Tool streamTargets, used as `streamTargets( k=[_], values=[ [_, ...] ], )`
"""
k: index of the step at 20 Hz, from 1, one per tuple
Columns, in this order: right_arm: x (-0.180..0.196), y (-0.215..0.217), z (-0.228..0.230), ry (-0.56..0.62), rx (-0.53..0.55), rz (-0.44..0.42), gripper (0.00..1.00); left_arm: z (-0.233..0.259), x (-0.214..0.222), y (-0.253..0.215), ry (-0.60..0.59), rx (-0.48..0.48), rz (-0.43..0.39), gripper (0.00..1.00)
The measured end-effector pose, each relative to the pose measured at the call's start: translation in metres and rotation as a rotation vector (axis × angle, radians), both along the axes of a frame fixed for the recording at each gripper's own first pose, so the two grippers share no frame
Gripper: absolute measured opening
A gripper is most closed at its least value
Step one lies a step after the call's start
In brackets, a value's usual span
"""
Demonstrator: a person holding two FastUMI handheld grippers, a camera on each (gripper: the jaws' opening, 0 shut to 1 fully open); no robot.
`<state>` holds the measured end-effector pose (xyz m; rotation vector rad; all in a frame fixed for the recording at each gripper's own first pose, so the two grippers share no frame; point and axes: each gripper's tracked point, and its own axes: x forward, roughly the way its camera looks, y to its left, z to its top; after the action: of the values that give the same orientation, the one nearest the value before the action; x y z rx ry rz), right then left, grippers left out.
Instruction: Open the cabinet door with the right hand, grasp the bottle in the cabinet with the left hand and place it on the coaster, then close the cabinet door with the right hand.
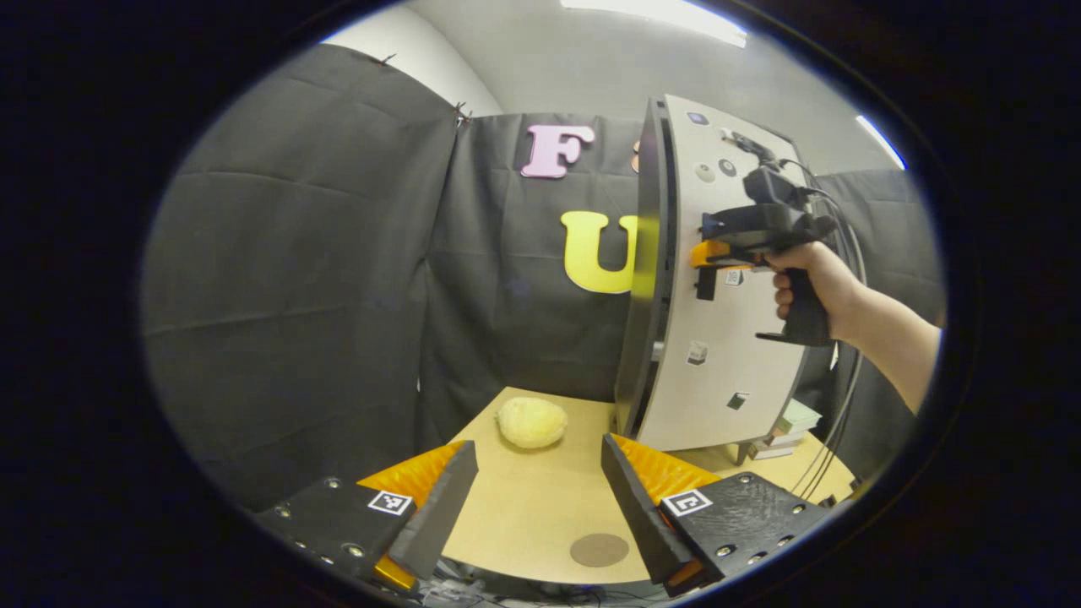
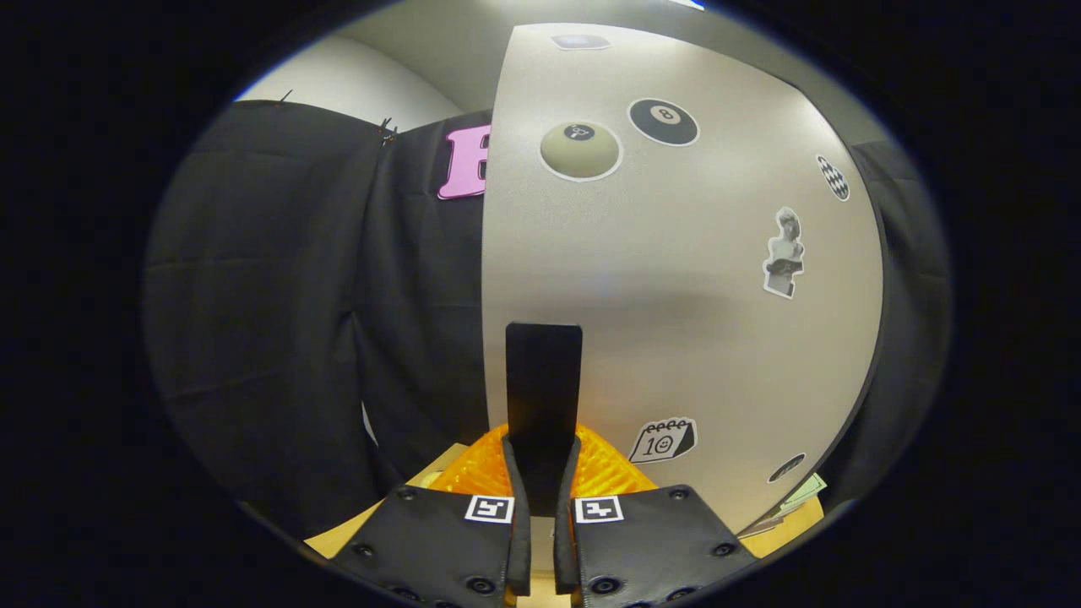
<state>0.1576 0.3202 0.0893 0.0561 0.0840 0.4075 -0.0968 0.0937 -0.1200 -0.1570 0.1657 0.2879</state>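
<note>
In the left gripper view, the left gripper (image 1: 537,507) sits at six o'clock with its fingers spread wide and nothing between them, hovering over a pale wooden table (image 1: 524,507). Between the two fingers, low at six o'clock, a round brown coaster (image 1: 599,550) lies flat on the table, bare. Farther back, near the middle of the table and just left of the cabinet's foot, rests a pale yellow lumpy ball (image 1: 531,422). At about two o'clock stands the cabinet (image 1: 650,279), its grey door (image 1: 726,338) dotted with stickers and seen nearly edge-on, pulled slightly away from the dark body so a thin gap shows along the left edge. A hand (image 1: 815,283) at three o'clock holds the right gripper (image 1: 708,253) against the door's handle (image 1: 706,283). A small stack of papers (image 1: 785,426) lies at the cabinet's foot at four o'clock.

In the right gripper view, the right gripper (image 2: 540,481) at six o'clock is clamped on the dark upright handle (image 2: 543,388), both fingers pressed to its sides. The door (image 2: 676,279) spreads from twelve to four o'clock. The bottle cannot be seen; the door hides the cabinet's inside.
</note>
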Motion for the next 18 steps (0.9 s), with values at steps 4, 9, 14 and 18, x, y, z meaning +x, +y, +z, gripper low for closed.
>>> streamTargets(
  k=[4, 9, 14, 18],
  values=[
    [-0.024, -0.009, -0.001, -0.005, 0.009, 0.054, 0.12, -0.006, -0.004, -0.009, 0.008, 0.002, -0.008, 0.89],
    [-0.040, -0.024, -0.002, -0.017, 0.029, 0.091, 0.13, -0.008, -0.006, -0.025, 0.011, 0.019, -0.029, 0.89],
    [-0.048, -0.039, -0.005, -0.005, 0.059, 0.097, 0.12, -0.004, 0.011, -0.041, 0.008, 0.007, -0.065, 0.89],
    [-0.053, -0.054, -0.007, 0.000, 0.058, 0.061, 0.12, 0.007, 0.028, -0.058, -0.011, 0.021, -0.124, 0.91]
  ],
)
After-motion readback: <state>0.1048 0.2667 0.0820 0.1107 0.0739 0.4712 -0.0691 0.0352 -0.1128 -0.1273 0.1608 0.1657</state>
